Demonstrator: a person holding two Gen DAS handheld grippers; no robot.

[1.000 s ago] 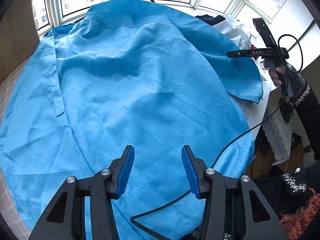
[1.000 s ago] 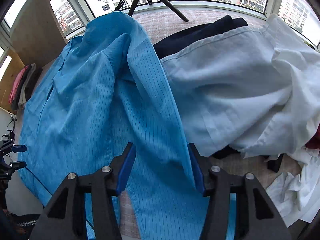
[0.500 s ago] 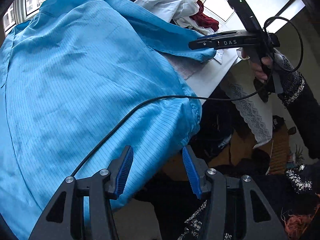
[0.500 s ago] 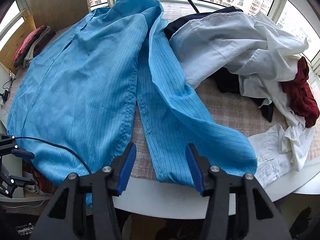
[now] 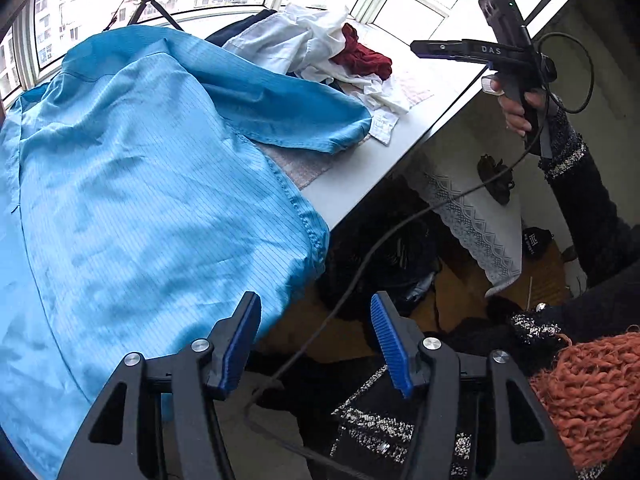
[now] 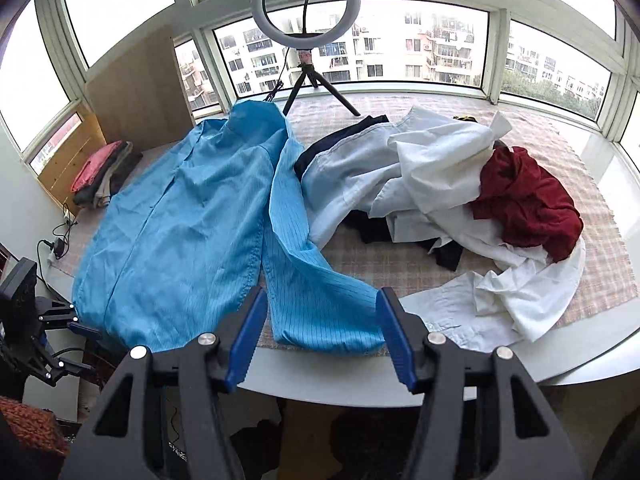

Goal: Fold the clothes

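Observation:
A bright blue striped shirt (image 5: 140, 200) (image 6: 192, 216) lies spread flat on the table, its hem hanging over the near edge. One sleeve (image 6: 340, 328) (image 5: 300, 116) curves out to the right, ending near the table edge. My left gripper (image 5: 315, 308) hangs off the table beside the hem corner. Its jaws are opening and nothing is between them. My right gripper (image 6: 323, 300) is open and empty, held back above the table edge over the sleeve's cuff. In the left wrist view a hand holds that right gripper (image 5: 460, 48) high at the right.
A heap of white shirts (image 6: 440, 160), a dark red garment (image 6: 524, 200) and a navy piece (image 6: 344, 136) fills the table's right half. Folded clothes (image 6: 100, 176) sit at the far left, a ring light on a tripod (image 6: 306, 0) at the back. A cable (image 5: 360, 268) trails below the table edge (image 6: 360, 384).
Both grippers have drawn back from the blue shirt to beyond the table's near edge. The right one rose; the left slid right, off the cloth. Both jaws stand slightly wider.

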